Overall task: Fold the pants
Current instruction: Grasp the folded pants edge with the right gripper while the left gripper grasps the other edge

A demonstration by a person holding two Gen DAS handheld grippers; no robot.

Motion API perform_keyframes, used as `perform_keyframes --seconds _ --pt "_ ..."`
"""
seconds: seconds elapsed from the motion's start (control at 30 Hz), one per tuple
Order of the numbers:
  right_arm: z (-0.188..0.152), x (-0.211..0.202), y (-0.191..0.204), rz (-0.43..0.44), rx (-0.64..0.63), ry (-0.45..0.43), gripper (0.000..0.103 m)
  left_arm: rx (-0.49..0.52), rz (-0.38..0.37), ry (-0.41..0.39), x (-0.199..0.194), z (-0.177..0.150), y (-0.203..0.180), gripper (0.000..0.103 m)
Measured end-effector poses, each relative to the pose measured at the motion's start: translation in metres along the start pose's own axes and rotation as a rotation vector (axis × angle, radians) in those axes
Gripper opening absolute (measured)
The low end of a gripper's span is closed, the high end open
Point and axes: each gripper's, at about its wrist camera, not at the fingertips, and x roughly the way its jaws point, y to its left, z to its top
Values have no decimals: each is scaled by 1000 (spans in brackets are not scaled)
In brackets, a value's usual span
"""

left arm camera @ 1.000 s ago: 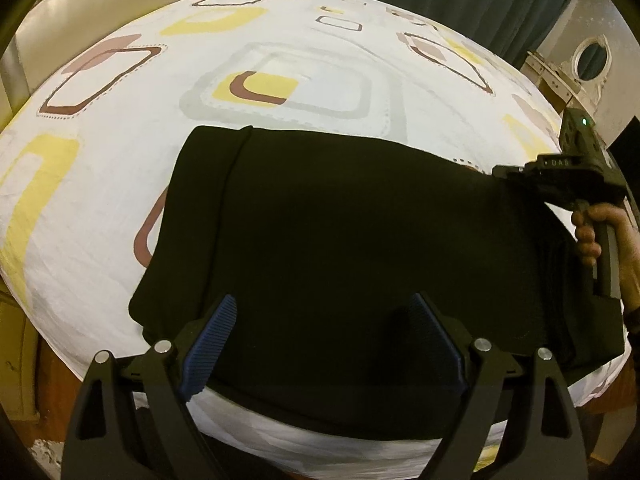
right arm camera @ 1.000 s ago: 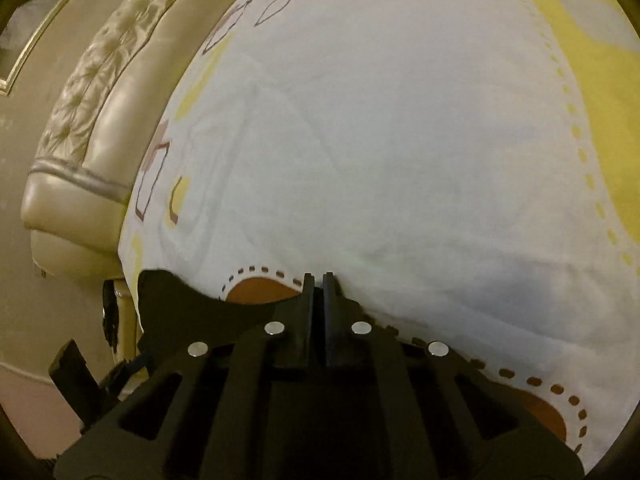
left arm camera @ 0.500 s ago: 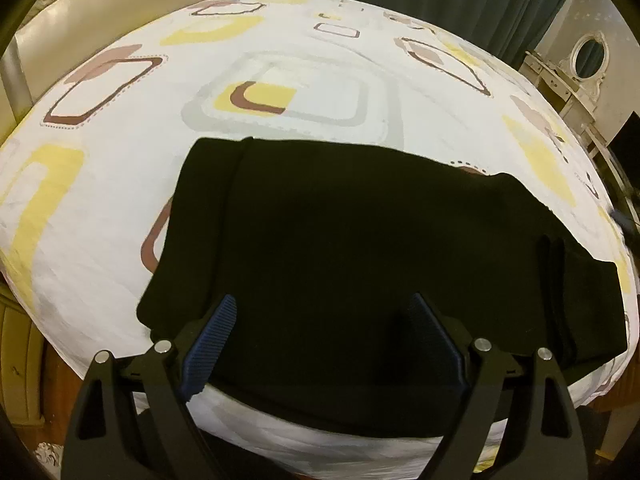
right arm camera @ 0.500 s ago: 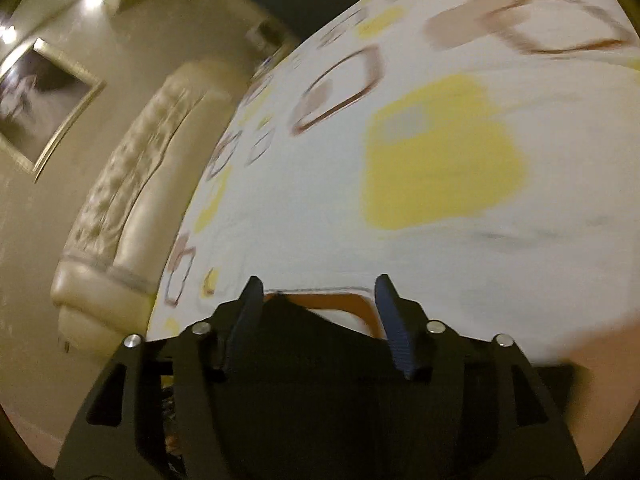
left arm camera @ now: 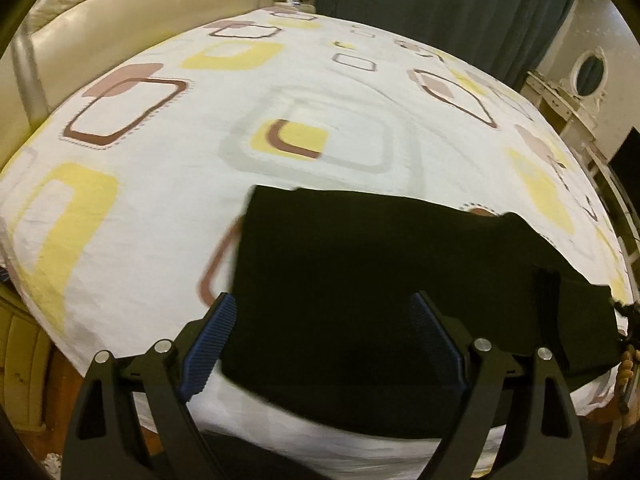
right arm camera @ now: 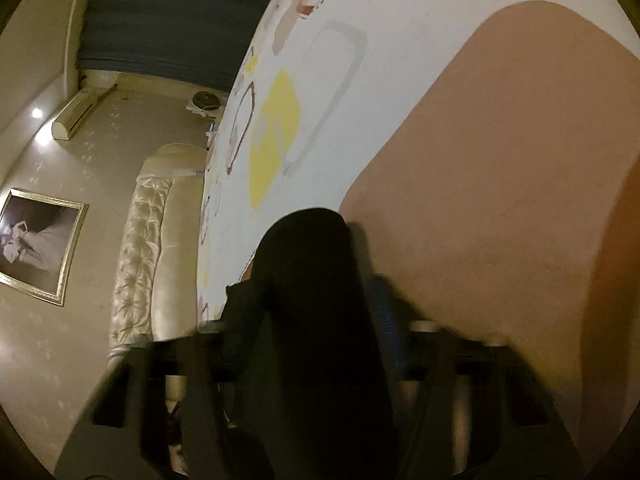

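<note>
A home bedroom is shown. A wide bed covered by a white sheet printed with yellow and brown rounded squares [left arm camera: 168, 184] is seen, backed at 11 o'clock by a cream tufted leather headboard [left arm camera: 104, 12]. Dark teal curtains [left arm camera: 440, 4] hang at 1 o'clock, a white dressing table with an oval mirror [left arm camera: 590, 76] stands at 2 o'clock, and a framed black-and-white picture [right arm camera: 38, 244] and a wall air conditioner [right arm camera: 76, 114] are mounted on the beige wall.

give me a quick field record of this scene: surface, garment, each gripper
surface: bed sheet, white with yellow and brown squares
garment: black pants, lying partly folded near the bed's front edge
left hand-held gripper: wide open above the pants, holding nothing
right hand-held gripper: jaws closing, a bunch of the black pants between them; view blurred
backdrop: padded headboard, dark curtain
</note>
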Motion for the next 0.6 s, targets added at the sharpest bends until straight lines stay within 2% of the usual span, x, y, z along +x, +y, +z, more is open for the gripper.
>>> perform_keyframes --seconds 0.07,0.2,0.33,0.47,0.6 --pt "0 4 -8 -8 24 0 18 -11 12 -3 -2 -1 9 88" --pt "-1 2 -11 -14 21 -8 18 -21 31 5 -2 -1 27 87" --pt "-4 -10 -5 -11 6 5 29 -49 13 17 0 -1 42 88" --pt "-22 -31 -6 -9 -7 25 40 -58 -31 41 4 -3 51 88" --pt "-48 -45 -13 -4 -8 72 41 -72 -67 62 8 -4 58 87"
